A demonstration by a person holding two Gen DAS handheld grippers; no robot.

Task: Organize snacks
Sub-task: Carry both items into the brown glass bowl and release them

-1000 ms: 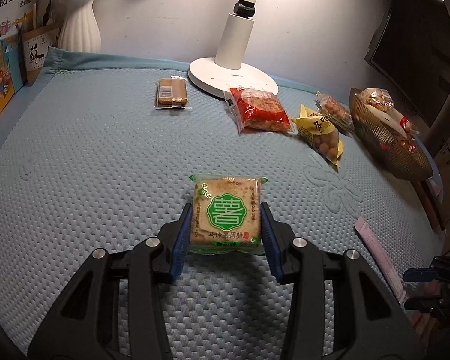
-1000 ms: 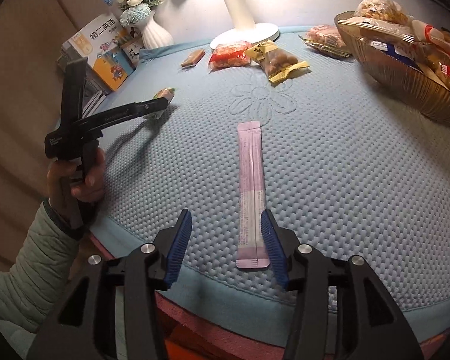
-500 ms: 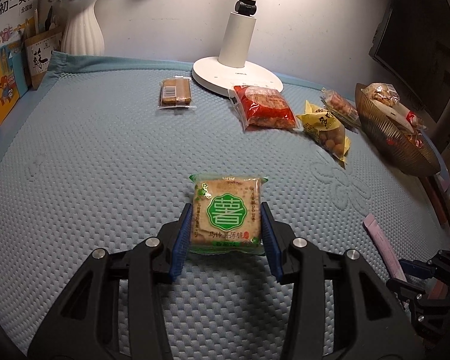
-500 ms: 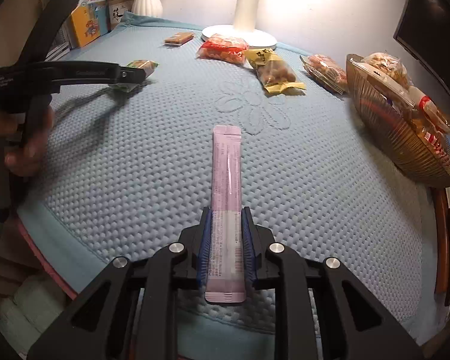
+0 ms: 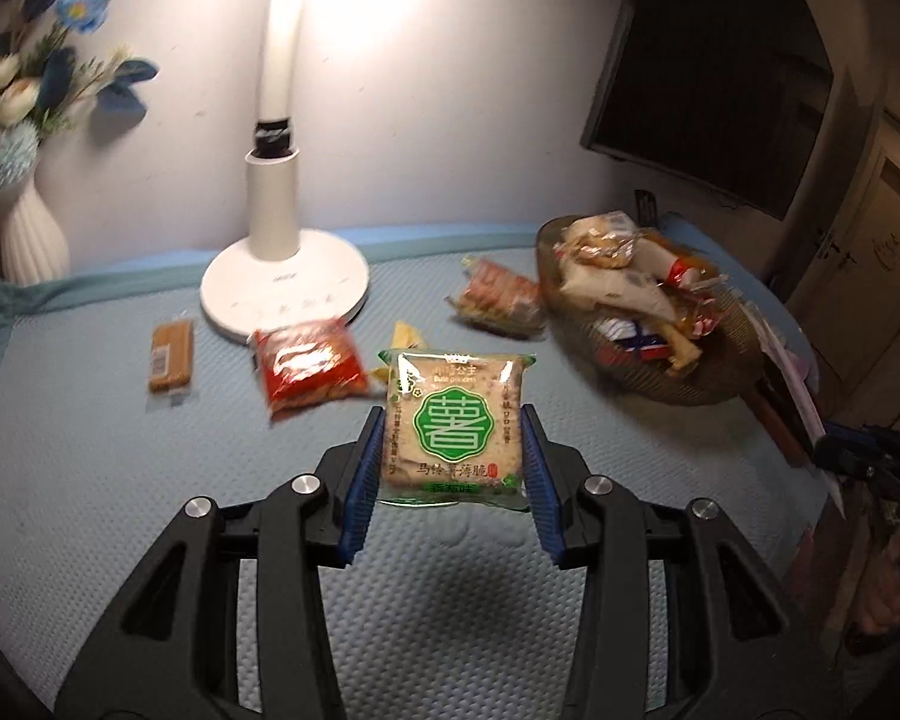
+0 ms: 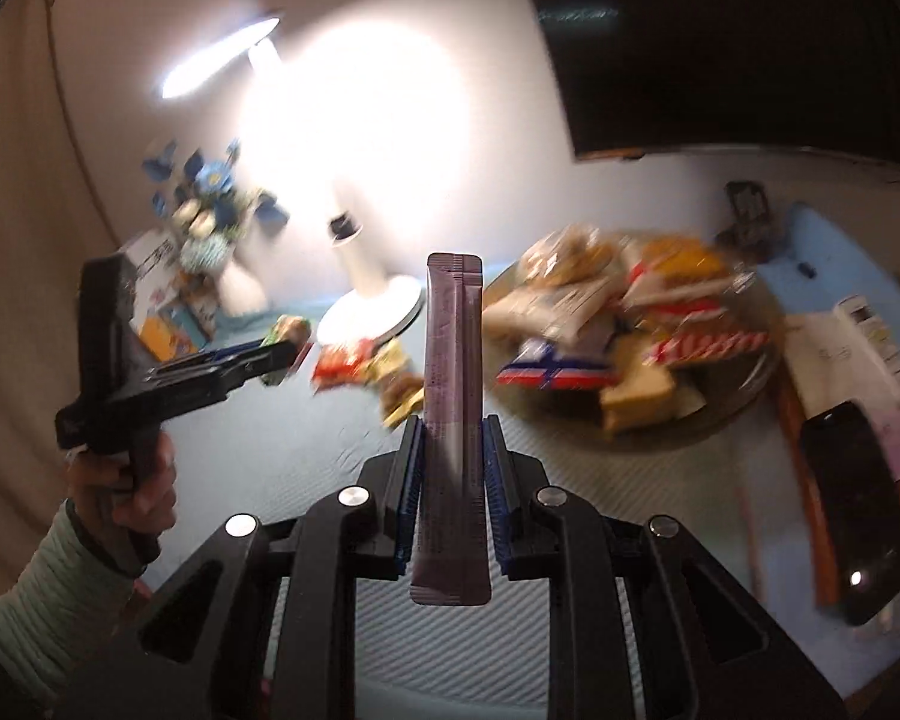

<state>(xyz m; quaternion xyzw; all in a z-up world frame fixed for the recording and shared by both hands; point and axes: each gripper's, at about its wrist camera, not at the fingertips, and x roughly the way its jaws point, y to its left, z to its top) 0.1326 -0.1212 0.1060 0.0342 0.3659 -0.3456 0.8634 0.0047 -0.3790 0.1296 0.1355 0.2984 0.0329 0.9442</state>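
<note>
My left gripper (image 5: 453, 459) is shut on a green-labelled cracker pack (image 5: 456, 426), held up above the blue mat. My right gripper (image 6: 450, 483) is shut on a long pink stick sachet (image 6: 453, 408), lifted so it stands upright in the air. The brown snack bowl (image 5: 699, 381) is at the right of the left wrist view, full of packets; in the right wrist view the bowl (image 6: 723, 414) lies just right of the sachet. The right wrist view also shows the left gripper (image 6: 285, 351) at the left with the green pack at its tip.
On the mat lie a brown bar (image 5: 171, 357), a red packet (image 5: 306, 366), a yellow packet (image 5: 405, 339) and an orange packet (image 5: 501, 297). A white lamp base (image 5: 285, 285) and white vase (image 5: 30, 234) stand at the back. A black phone (image 6: 855, 522) rests at the right edge.
Both grippers have lifted their snacks off the mat and swung toward the bowl. One second ago the right gripper was open around the sachet; it has since shut on it.
</note>
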